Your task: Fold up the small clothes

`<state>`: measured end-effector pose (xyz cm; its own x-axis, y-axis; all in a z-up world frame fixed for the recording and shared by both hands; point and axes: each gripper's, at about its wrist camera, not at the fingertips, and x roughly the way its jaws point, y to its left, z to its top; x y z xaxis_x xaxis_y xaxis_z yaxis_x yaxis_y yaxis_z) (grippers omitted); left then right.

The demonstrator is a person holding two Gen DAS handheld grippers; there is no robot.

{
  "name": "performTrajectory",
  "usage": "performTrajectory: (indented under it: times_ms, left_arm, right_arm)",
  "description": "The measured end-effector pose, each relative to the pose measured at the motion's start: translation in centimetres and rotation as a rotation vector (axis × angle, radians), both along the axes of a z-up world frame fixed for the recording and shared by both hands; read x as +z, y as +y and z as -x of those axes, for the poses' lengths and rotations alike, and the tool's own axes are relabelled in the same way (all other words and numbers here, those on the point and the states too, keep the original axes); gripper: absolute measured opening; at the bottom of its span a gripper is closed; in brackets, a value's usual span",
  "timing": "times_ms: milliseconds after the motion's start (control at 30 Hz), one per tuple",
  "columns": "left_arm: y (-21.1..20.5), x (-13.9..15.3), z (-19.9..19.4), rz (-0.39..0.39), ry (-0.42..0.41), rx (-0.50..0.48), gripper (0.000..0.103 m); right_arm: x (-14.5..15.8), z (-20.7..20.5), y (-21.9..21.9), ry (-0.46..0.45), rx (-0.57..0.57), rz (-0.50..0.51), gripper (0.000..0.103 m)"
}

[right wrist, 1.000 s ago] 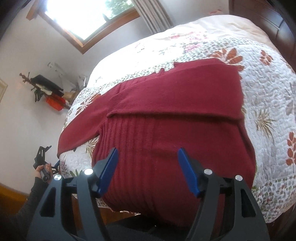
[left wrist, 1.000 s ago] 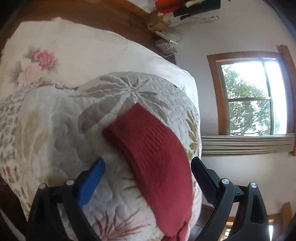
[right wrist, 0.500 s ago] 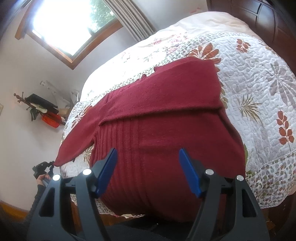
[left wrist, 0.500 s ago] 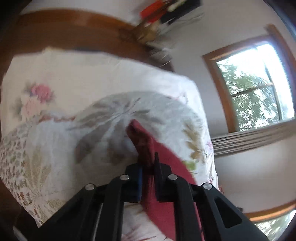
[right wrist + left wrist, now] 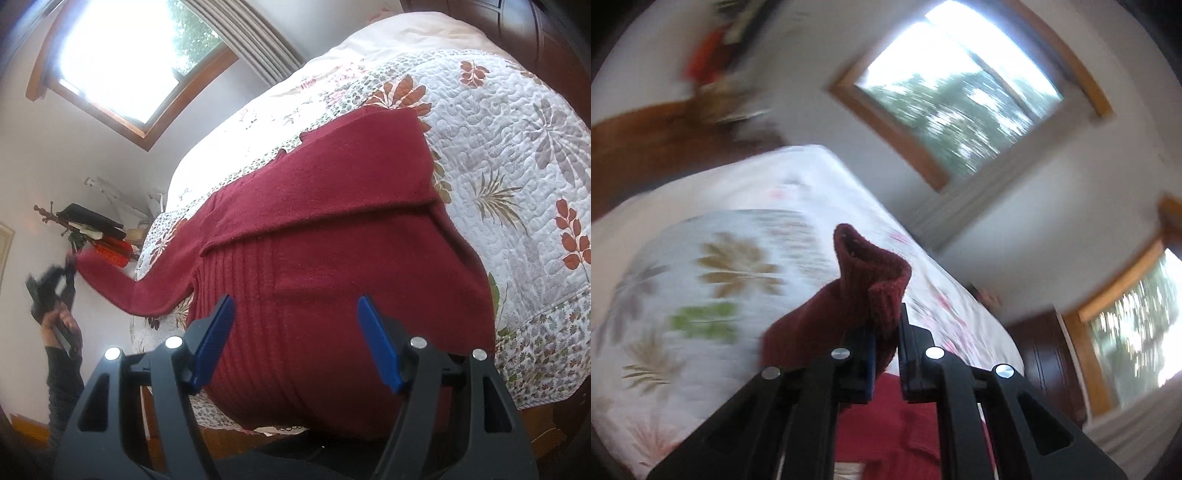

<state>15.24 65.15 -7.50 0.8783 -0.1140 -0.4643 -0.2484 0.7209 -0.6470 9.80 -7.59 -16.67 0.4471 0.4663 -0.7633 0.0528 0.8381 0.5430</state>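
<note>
A dark red knit sweater lies spread on a floral quilt, with one side folded over its body. Its left sleeve stretches out past the bed's edge, lifted off the quilt. My left gripper is shut on that sleeve's cuff, which sticks up between the fingers. The same gripper shows at the far left of the right wrist view, held by a hand. My right gripper hovers open over the sweater's ribbed lower body with nothing between its blue pads.
The bed has a dark wooden headboard. Windows with wooden frames sit in the white walls. A wall rack with red and black items hangs beside the bed. A person's dark sleeve is at lower left.
My left gripper has closed on the sleeve cuff and lifted it up and away from the quilt, swinging fast. The right gripper stays open over the sweater body, slightly closer.
</note>
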Motion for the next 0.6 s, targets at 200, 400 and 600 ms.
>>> performTrajectory:
  times_ms: [200,400,600]
  left_arm:
    - [-13.4,1.9,-6.1,-0.127,-0.003,-0.283,0.009]
    - [-23.6,-0.2,-9.3,-0.167,0.046,-0.468,0.009]
    - [-33.8,-5.5,-10.6,-0.181,0.163,-0.637,0.009]
  right_arm:
    - [-0.2,0.5,-1.2,-0.007,-0.022,-0.015,0.069]
    - [-1.2,1.5,-4.2,0.015,-0.094,-0.036,0.069]
    - [-1.8,2.4,-6.8,0.030,-0.144,-0.040,0.069]
